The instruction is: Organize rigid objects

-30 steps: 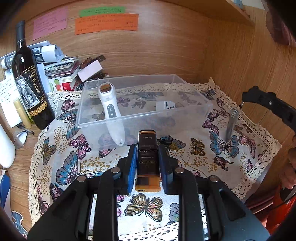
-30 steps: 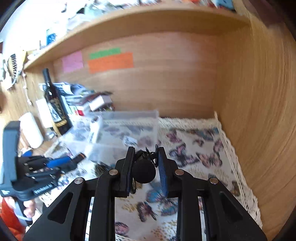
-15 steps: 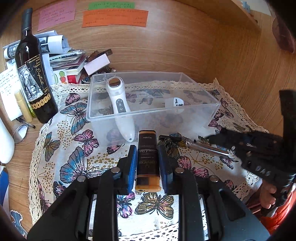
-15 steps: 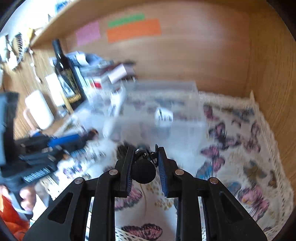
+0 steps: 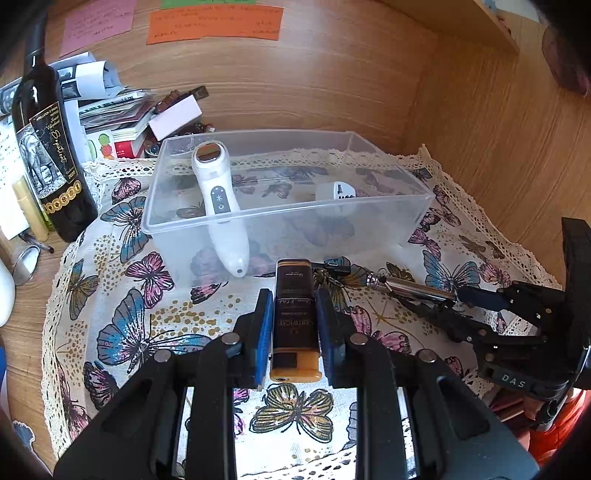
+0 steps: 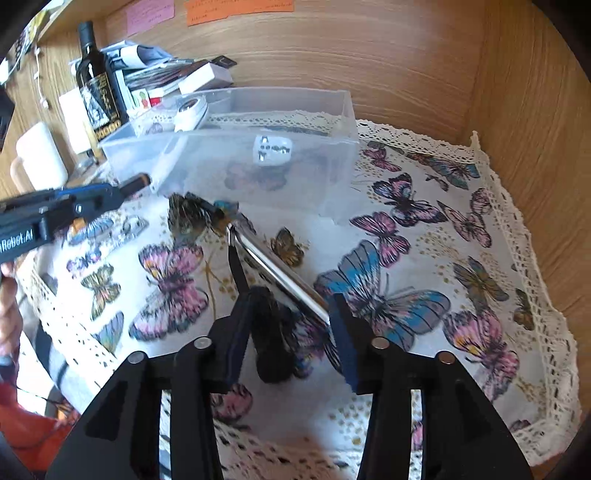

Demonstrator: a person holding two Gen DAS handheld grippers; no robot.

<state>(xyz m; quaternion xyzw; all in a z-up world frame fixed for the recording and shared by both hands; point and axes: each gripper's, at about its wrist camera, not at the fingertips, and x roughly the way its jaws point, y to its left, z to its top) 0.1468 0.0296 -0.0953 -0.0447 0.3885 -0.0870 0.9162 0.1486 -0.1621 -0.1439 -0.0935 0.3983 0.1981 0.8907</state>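
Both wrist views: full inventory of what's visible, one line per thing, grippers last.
Clear bin: 1, transparent plastic, on the cloth near the back wall.
Handheld device: 1, white, leaning over the bin's front left wall.
Plug adapter: 1, white, inside the bin.
Lighter: 1, dark brown and orange, between the left pads.
Metal rod with key bunch: 1, silver, lying on the cloth in front of the bin.
Butterfly cloth: 1, white with coloured butterflies, covers the desk.
Wine bottle: 1, dark, left of the cloth.
Paper and book pile: several, mixed, behind the bottle.
Sticky notes: pink, green, orange, on the back wall.
Left gripper: shut on the lighter.
Right gripper: jaws just opening, rod end between them, unclamped.
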